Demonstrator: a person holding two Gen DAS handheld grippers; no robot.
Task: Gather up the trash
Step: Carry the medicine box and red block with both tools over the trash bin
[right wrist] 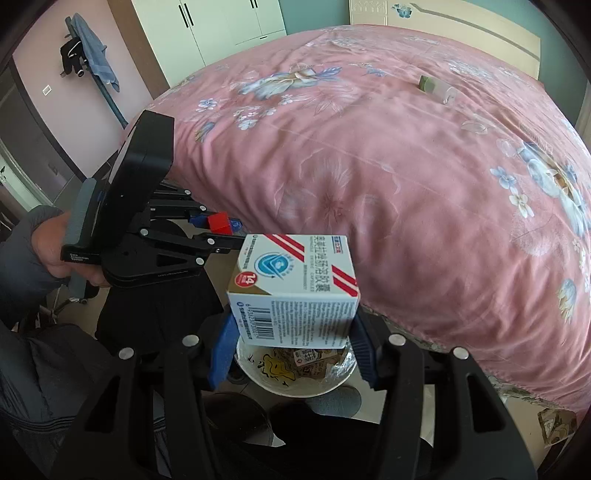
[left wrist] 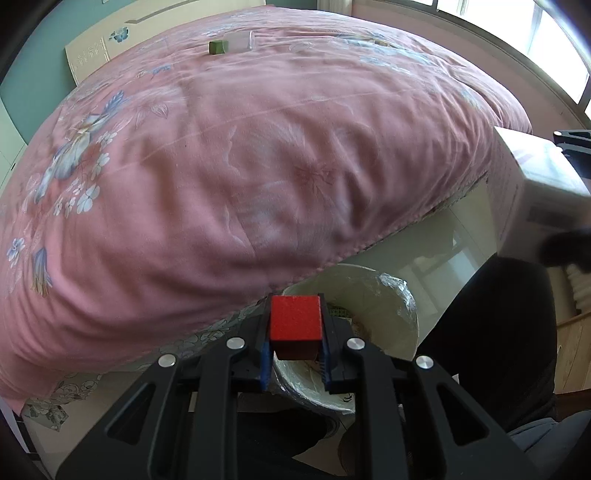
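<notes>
My left gripper point(left wrist: 295, 332) is shut on a small red block point(left wrist: 294, 320), held over the near rim of a white bin point(left wrist: 402, 332) lined with clear plastic. From the right wrist view the same left gripper point(right wrist: 221, 225) and red block point(right wrist: 218, 222) show at the left, with a hand on the handle. My right gripper point(right wrist: 291, 332) is shut on a white medicine box point(right wrist: 295, 288) with red stripes, directly above the bin point(right wrist: 280, 387), which holds several wrappers. The box point(left wrist: 532, 192) also appears at the right edge of the left wrist view.
A bed with a pink floral quilt point(left wrist: 221, 166) fills the space beyond the bin. On it lie a green block point(left wrist: 217, 47) and a clear wrapper point(left wrist: 240, 40). A wardrobe point(right wrist: 221, 26) and a coat rack point(right wrist: 88, 55) stand at the back left. A person's dark legs point(right wrist: 155, 314) are beside the bin.
</notes>
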